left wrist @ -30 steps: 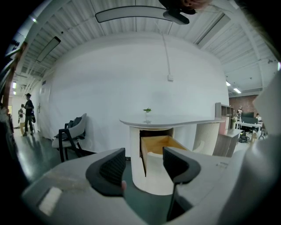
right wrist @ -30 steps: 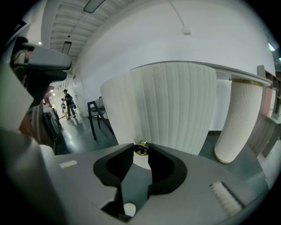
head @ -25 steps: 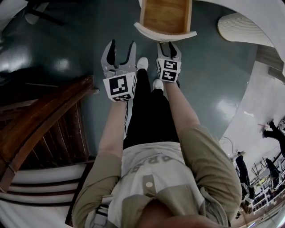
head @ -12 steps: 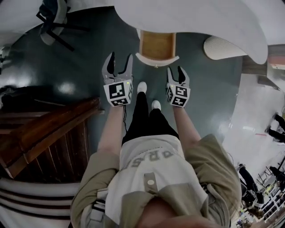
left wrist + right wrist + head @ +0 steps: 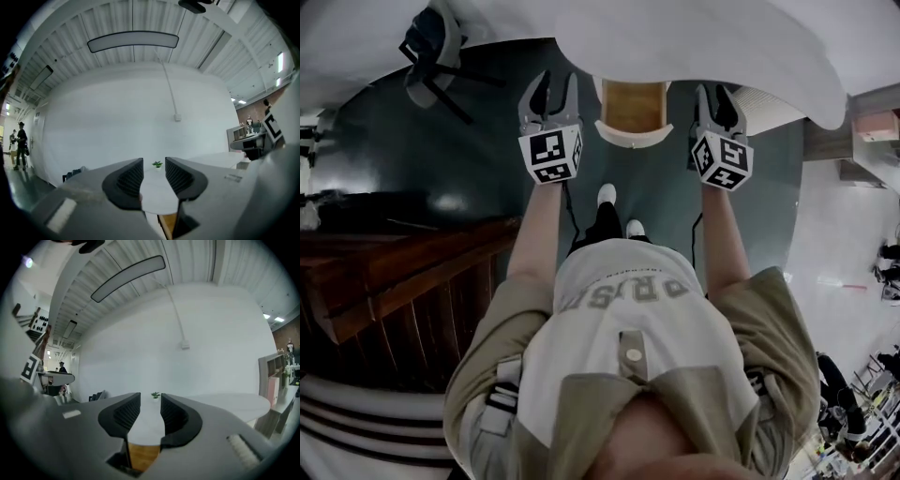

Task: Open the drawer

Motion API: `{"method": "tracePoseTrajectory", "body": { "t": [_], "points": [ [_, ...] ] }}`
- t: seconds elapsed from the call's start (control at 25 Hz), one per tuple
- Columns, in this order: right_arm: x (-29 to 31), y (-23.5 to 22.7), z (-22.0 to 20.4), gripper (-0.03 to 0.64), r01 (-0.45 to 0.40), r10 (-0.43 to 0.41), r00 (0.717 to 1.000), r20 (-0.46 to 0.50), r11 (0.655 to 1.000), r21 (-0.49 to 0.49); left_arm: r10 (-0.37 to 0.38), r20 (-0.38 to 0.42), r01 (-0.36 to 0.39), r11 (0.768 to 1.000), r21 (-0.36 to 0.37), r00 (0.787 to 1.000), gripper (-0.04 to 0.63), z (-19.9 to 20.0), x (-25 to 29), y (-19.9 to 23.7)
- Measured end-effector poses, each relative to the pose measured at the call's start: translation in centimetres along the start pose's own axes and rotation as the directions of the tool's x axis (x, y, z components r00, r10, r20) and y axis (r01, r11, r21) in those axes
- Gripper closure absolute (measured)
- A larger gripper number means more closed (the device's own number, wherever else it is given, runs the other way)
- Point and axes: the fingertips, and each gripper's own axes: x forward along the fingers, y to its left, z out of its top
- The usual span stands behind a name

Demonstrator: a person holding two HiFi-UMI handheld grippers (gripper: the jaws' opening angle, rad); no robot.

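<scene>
Scene: A person stands at a white table [image 5: 741, 47] with a two-jaw gripper in each hand, both pointed level at about tabletop height.
Drawer: The drawer [image 5: 633, 105] stands pulled out from under the table's edge. Its bare wooden floor shows, and nothing can be seen inside. By that showing, the opening looks already done.
Left gripper: The left gripper [image 5: 553, 94] hangs just left of the drawer and above it, touching nothing. Its jaws have just been closing and stand partway apart. Only the tabletop and a small potted plant [image 5: 157, 164] far beyond the drawer show through the gap.
Right gripper: The right gripper [image 5: 718, 105] hangs just right of the drawer, also clear of it. Its jaws have just been closing too and leave a somewhat narrower gap, with nothing between the pads.
Why held so: Both tools flank the drawer rather than reach for its front. This is probably a hands-off pose, since no pull seems left to make.
Stance: The person's white shoes [image 5: 607, 194] stand just short of the drawer's front, squarely facing it.
Surroundings: Dark wooden furniture [image 5: 403, 272] lies well to the left of the drawer, and a chair [image 5: 431, 56] stands further off on that side.
</scene>
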Motion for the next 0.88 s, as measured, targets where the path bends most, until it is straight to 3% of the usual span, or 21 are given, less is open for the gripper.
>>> {"method": "tracePoseTrajectory", "body": {
  "t": [0.28, 0.88],
  "points": [
    [-1.1, 0.6, 3.4, 0.612, -0.013, 0.015, 0.999, 0.03, 0.998, -0.063, -0.025, 0.064, 0.025, 1.0, -0.006, 0.998, 0.588, 1.7, -0.4, -0.6],
    [-1.7, 1.4, 5.2, 0.614, 0.0, 0.008, 0.997, 0.083, 0.995, -0.104, -0.048, 0.105, 0.049, 0.999, 0.0, 0.993, 0.588, 2.6, -0.3, -1.0]
  ]
}}
